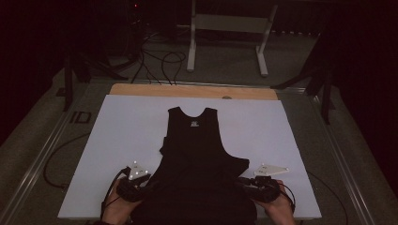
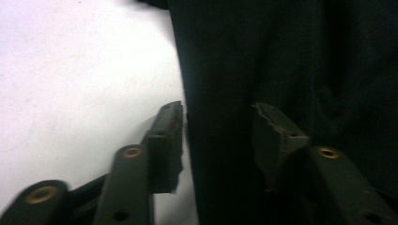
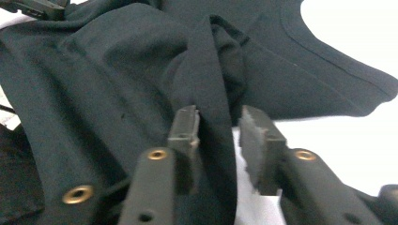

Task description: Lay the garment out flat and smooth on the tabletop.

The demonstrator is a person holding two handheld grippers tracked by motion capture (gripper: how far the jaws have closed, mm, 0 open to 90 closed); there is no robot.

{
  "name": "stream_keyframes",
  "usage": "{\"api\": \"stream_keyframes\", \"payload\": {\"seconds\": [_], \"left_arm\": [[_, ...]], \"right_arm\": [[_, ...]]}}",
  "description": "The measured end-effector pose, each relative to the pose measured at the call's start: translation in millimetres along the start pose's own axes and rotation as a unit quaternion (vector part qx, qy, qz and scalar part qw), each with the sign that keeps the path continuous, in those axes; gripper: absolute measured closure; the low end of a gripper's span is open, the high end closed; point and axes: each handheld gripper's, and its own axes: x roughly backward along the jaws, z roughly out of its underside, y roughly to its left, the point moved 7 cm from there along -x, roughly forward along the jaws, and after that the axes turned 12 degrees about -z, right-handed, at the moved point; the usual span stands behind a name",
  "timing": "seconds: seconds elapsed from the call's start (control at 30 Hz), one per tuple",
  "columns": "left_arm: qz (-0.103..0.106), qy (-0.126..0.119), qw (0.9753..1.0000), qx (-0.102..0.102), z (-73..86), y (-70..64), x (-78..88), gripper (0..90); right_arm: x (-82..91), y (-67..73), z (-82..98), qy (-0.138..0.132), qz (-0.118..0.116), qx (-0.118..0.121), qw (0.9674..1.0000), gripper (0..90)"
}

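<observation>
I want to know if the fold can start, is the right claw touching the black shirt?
Touching. In the right gripper view a raised fold of the black shirt lies against one finger of the right claw.

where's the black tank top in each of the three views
High view: the black tank top lies mid-sheet, neck away from the person, hem at the bottom edge.
Left gripper view: it covers the right half, its edge between the jaws.
Right gripper view: it spreads across the top and left, a folded strip running down between the jaws.
Shared landmark: the white sheet under it.
</observation>
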Motion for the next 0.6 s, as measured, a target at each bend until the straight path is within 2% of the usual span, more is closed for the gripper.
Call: {"api": "stream_keyframes", "payload": {"seconds": [0.23, 0.27, 0.4, 0.6], "left_arm": [[0.023, 0.000, 0.9997, -0.005, -0.1, -7.1, 1.5, 75.7], [0.030, 0.002, 0.9995, -0.004, 0.2, -8.0, 2.0, 84.0], [0.036, 0.006, 0.9993, -0.007, 1.7, -9.5, 5.2, 87.1], [0.042, 0.007, 0.9991, -0.006, 10.3, -8.1, 19.6, 87.2]], "right_arm": [[-1.5, 1.1, 1.1, 0.004, -0.006, -0.001, 1.0000, 77.6], [-1.4, 1.3, 1.4, 0.005, -0.005, -0.002, 1.0000, 78.9], [0.8, 2.0, 1.6, 0.002, -0.001, 0.000, 1.0000, 85.6], [6.3, 2.9, 4.9, 0.003, 0.005, 0.000, 1.0000, 87.2]]}}
